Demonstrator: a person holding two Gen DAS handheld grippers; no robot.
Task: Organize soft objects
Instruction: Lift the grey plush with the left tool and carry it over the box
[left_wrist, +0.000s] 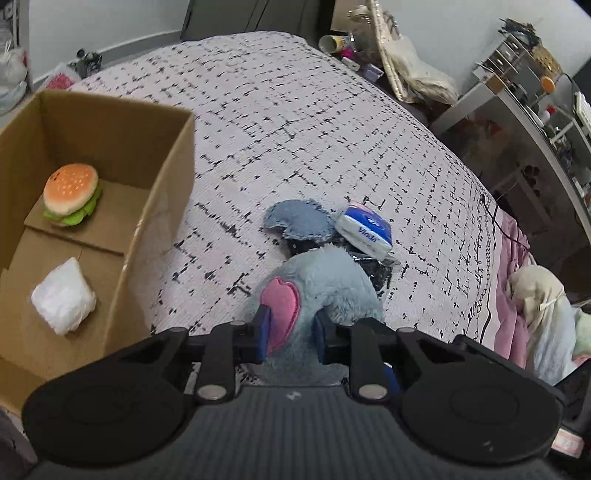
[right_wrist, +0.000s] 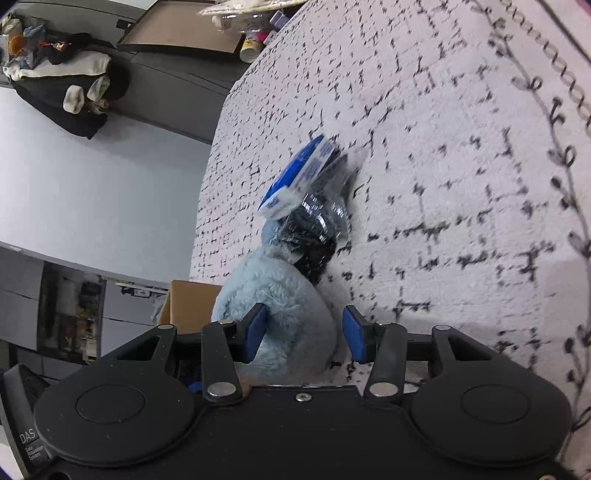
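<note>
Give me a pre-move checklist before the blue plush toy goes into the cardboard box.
1. Left gripper shut on the blue plush toy: ok, jaws pinch its pink-lined ear.
2. Right gripper gripping the plush: not ok, jaws straddle the fur with a gap on one side.
3. Room in the cardboard box: ok, the burger plush and white packet leave bare floor.
4. Plush free of neighbours: cannot tell, the Vinda tissue pack and a black wrapped bundle lie right against it.
5. Path across the bedspread to the box: ok, nothing lies between.
</note>
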